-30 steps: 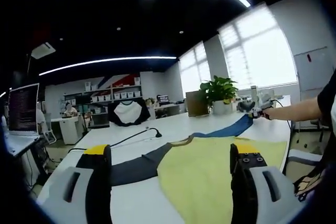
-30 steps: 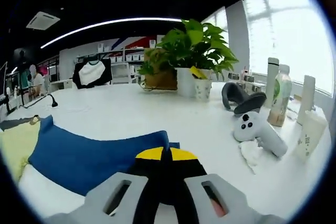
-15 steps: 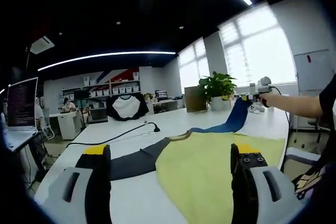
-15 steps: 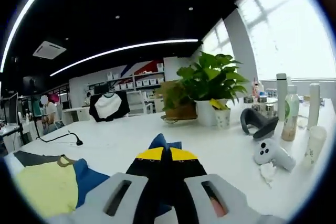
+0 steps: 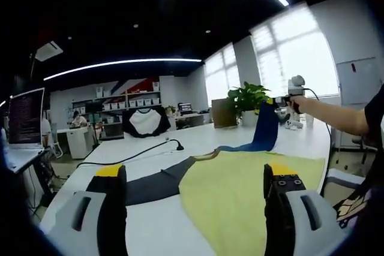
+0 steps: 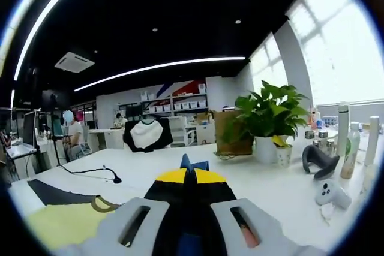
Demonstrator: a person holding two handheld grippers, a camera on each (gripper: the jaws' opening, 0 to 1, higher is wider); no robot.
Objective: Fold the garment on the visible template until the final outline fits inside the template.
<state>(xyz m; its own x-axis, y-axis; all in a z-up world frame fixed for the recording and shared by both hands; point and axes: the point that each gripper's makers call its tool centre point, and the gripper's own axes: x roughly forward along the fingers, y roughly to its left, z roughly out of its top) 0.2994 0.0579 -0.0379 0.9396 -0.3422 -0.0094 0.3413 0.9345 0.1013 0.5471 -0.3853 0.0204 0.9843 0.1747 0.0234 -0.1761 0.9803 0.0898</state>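
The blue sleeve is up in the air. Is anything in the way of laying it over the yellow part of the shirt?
Nothing visible is in the way. The right gripper holds the blue sleeve up, and the yellow part lies flat and bare on the white table. The black cable and the plant sit farther off.

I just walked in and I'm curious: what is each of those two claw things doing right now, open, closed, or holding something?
Left gripper: open, holding nothing, above the yellow shirt body.
Right gripper: shut on the blue sleeve, lifted off the table.
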